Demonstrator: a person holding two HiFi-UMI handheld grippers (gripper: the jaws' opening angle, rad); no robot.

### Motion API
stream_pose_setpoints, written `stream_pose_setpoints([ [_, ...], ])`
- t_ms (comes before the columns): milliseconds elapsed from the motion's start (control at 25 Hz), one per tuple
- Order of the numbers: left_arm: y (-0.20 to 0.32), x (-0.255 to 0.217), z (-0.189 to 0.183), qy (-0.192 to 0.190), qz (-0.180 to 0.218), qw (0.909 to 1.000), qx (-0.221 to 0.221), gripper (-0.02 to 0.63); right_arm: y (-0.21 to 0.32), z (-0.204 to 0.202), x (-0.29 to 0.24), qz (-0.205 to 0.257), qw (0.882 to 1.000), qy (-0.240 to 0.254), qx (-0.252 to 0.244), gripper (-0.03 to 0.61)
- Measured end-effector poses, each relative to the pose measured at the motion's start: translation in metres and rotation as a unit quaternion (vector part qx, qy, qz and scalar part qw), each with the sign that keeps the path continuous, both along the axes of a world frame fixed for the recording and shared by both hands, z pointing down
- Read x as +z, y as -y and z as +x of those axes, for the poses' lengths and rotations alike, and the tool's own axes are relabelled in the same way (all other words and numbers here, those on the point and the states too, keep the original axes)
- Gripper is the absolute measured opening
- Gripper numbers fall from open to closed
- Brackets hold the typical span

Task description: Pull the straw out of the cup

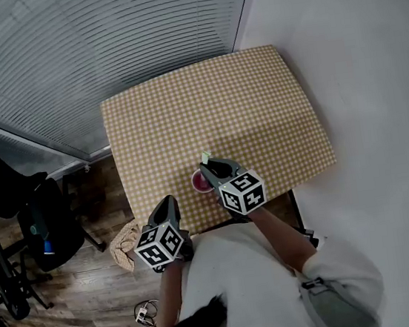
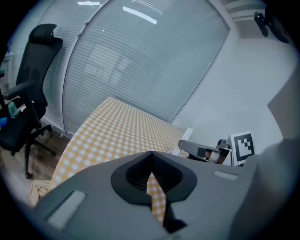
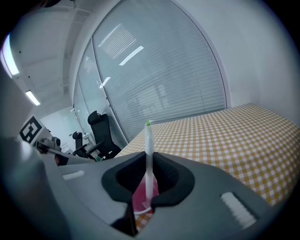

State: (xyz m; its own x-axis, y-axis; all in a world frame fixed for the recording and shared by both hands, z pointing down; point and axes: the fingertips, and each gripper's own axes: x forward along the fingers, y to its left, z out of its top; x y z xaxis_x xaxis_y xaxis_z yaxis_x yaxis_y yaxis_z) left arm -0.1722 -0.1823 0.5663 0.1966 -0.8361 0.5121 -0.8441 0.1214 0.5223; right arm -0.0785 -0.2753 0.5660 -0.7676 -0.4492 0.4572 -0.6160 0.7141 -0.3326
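The right claw (image 3: 148,155) pinched the straw (image 3: 148,136), which stood upright between its jaws, its green tip above them. The straw's foot sat in the pink cup (image 3: 139,199) just below the jaws, on the checked table (image 3: 225,136). The left claw (image 2: 151,155) hung to the right claw's left at the table's near edge, jaws pressed together on nothing.

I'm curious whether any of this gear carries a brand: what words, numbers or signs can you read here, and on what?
None readable: no words or numbers anywhere.
Only black-and-white square markers on the left gripper's cube and the right gripper's cube.
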Motion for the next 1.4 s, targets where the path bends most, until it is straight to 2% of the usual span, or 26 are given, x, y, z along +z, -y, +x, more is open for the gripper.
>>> stream_pose_setpoints([
  [720, 0.001, 0.001, 0.008, 0.007, 0.006, 0.9998, 0.016, 0.017, 0.003, 0.008, -0.023, 0.011, 0.999, 0.046, 0.017, 0.046],
  [920, 0.004, -0.003, 0.010, 0.019, 0.008, 0.9994, 0.029, 0.017, 0.002, 0.012, -0.037, 0.009, 0.997, 0.069, 0.022, 0.046],
  [1400, 0.009, -0.004, 0.019, 0.019, 0.019, 0.9980, 0.057, 0.017, 0.003, 0.021, -0.061, 0.006, 0.993, 0.112, 0.037, 0.046],
])
